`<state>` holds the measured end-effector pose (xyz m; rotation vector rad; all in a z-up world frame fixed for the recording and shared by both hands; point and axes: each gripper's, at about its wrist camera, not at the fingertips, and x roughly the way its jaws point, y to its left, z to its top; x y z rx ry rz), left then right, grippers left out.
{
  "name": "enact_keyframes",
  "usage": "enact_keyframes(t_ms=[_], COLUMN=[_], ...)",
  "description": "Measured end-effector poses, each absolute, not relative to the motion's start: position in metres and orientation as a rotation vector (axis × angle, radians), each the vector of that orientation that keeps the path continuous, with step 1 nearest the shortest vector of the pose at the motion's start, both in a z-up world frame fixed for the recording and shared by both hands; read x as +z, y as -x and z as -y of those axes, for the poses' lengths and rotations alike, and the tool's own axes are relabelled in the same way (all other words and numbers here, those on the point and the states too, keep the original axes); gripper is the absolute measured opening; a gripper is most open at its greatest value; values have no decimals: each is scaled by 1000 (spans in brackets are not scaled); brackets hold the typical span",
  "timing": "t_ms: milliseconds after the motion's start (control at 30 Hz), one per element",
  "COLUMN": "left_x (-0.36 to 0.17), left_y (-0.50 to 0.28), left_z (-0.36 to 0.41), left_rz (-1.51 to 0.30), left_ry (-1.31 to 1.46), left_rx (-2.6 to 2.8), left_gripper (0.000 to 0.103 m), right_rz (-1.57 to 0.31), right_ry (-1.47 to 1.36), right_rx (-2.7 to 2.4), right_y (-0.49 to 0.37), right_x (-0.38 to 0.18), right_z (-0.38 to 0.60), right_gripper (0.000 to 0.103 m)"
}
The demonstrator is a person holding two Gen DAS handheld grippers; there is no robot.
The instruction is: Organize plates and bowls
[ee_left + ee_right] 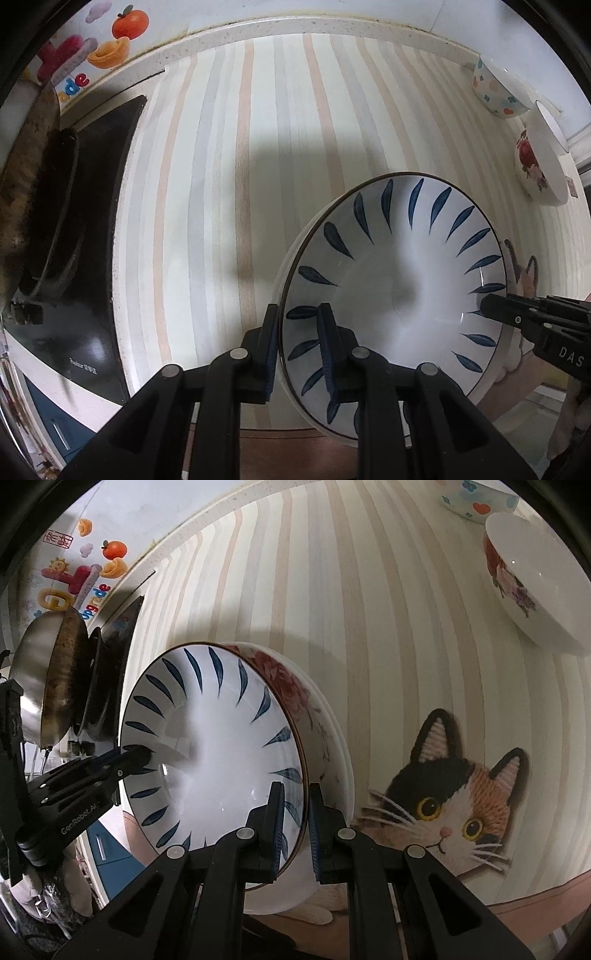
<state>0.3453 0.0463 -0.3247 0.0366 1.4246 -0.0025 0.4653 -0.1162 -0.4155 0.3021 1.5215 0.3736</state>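
Note:
A white plate with blue leaf marks [391, 280] sits on top of a rose-patterned dish [295, 690] on the striped mat. My left gripper [299, 321] is shut on the plate's near-left rim, one finger inside and one outside. My right gripper [295, 801] is shut on the opposite rim of the same plate [221, 760]; it shows in the left wrist view [495, 308]. The left gripper shows in the right wrist view [142, 757]. A small flower-dotted bowl [495, 92] and a white rose bowl [539, 166] stand at the far right.
A black stove [85, 236] with a steel pan [48, 679] lies at the left of the counter. A cat picture [450, 797] is on the mat [229, 177] to the right of the stack. The wall with stickers [110, 40] runs behind.

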Motion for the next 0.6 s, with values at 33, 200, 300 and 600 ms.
enact_keyframes(t_ms=[33, 200, 300, 600], left_x=[-325, -324, -322, -318], left_y=[-345, -342, -340, -335], left_z=[-45, -42, -38, -31], left_rz=[-1423, -1427, -1421, -1422], left_ry=[-39, -55, -67, -79], left_rx=[1, 18, 21, 19], left_gripper=[18, 18, 18, 19], right_rz=[-1524, -1528, -1517, -1538], right_ry=[-300, -298, -295, -278], right_rx=[374, 380, 385, 375], right_y=[-465, -463, -463, -464], right_x=[-416, -418, -413, -417], right_z=[116, 111, 111, 111], right_gripper=[14, 14, 15, 17])
